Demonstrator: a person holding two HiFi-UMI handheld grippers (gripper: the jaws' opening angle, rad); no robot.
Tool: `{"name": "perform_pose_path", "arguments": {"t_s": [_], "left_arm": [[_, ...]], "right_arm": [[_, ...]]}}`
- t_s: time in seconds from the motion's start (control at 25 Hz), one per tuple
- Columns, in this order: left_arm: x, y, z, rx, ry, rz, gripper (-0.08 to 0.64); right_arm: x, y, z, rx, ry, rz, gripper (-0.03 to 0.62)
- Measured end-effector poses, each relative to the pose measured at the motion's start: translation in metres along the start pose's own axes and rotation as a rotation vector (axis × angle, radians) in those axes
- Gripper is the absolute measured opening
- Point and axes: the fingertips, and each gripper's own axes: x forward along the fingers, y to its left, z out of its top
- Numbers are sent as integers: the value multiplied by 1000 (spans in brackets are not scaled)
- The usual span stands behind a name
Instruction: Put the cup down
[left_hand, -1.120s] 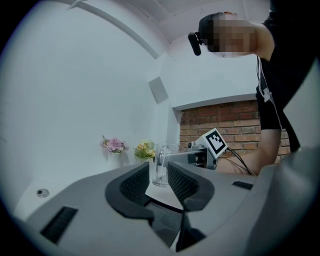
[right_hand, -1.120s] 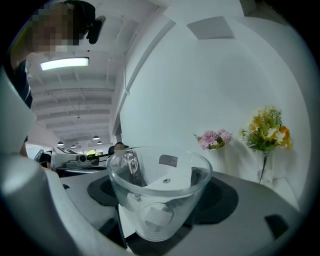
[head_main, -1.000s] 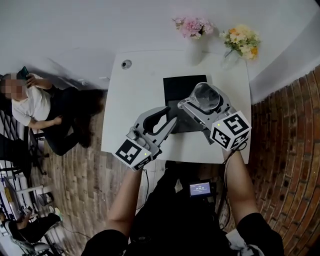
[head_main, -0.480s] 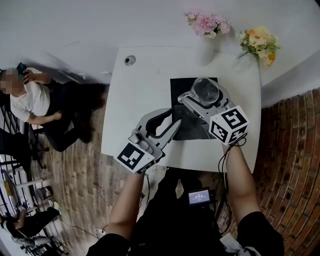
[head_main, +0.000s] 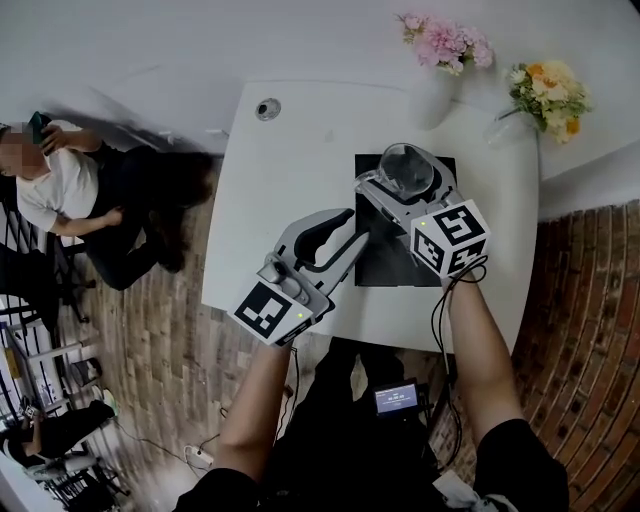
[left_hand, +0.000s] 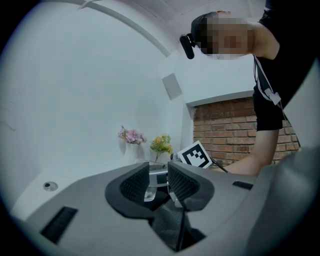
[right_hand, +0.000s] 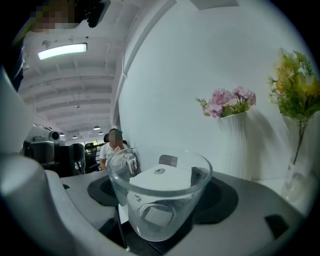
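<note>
While the right gripper (head_main: 398, 190) clamped the clear glass cup (head_main: 408, 168) upright between its jaws, the cup sat over the black mat (head_main: 385, 265) on the white table (head_main: 290, 170); contact with the mat couldn't be told. The left gripper (head_main: 338, 238) hovered just beside, jaws narrowly apart, empty.

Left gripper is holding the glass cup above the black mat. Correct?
Not quite: it is the right gripper that holds the glass cup, not the left. The right gripper view shows the cup clamped between its jaws. The left gripper has its jaws apart with nothing in them. The rest stands: in the head view the cup is above the black mat.
</note>
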Motion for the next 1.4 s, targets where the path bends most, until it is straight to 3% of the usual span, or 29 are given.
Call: {"name": "perform_pose_path", "arguments": {"t_s": [0.52,0.88,1.08,1.2,1.4], "left_arm": [[-7,11,-14,-14,28,9,106],[-9,15,-19,-23,23,17,106],[-15,13,-31,-15,76,0,106],[-11,13,-20,-21,27,7,106],[-12,12,-21,-20,32,2,106]], "right_arm": [[26,-12,-25,-66,68,-43,417],[32,-11,-34,-228,102,-70,417],[32,-14,-35,-248,91,-92,417],[31,-14,-34,-253,83,-98,417],[32,-15,-35,-252,82,-97,419]]}}
